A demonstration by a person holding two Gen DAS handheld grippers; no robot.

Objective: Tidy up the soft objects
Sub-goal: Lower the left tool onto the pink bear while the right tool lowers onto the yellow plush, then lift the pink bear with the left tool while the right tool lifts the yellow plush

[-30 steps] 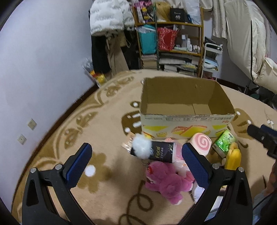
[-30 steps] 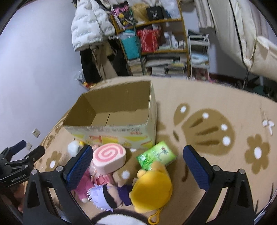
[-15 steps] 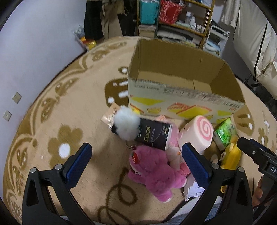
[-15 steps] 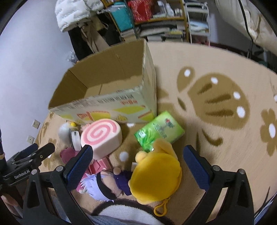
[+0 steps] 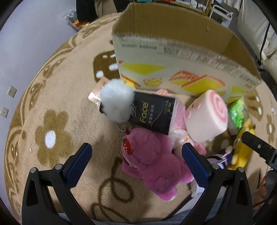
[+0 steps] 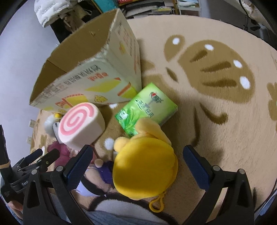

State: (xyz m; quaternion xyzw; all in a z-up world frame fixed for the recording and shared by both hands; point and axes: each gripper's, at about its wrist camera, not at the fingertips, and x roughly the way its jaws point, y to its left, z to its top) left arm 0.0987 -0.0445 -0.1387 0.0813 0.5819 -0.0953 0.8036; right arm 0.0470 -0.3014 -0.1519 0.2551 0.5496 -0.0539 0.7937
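Observation:
A pile of soft things lies on the rug in front of an open cardboard box (image 5: 181, 57) (image 6: 90, 69). My left gripper (image 5: 136, 164) is open, its fingers straddling a pink plush bear (image 5: 152, 166). Beyond the bear lie a black tissue pack (image 5: 154, 114), a white pompom (image 5: 116, 103) and a pink swirl-roll cushion (image 5: 206, 116) (image 6: 79, 124). My right gripper (image 6: 138, 167) is open around a yellow plush (image 6: 145, 169), with a green tissue pack (image 6: 147, 107) just past it. A small purple-and-black doll (image 6: 97, 180) lies left of the yellow plush.
A beige patterned rug (image 5: 57, 97) (image 6: 216, 77) covers the floor. Shelves and hanging clothes (image 6: 52, 10) stand behind the box. A white wall with sockets (image 5: 12, 90) is at the left. The right gripper's tip (image 5: 258, 147) shows at the left view's right edge.
Both grippers have dropped lower and closer to the pile. The left now brackets the pink bear and the right brackets the yellow plush. Both stay open.

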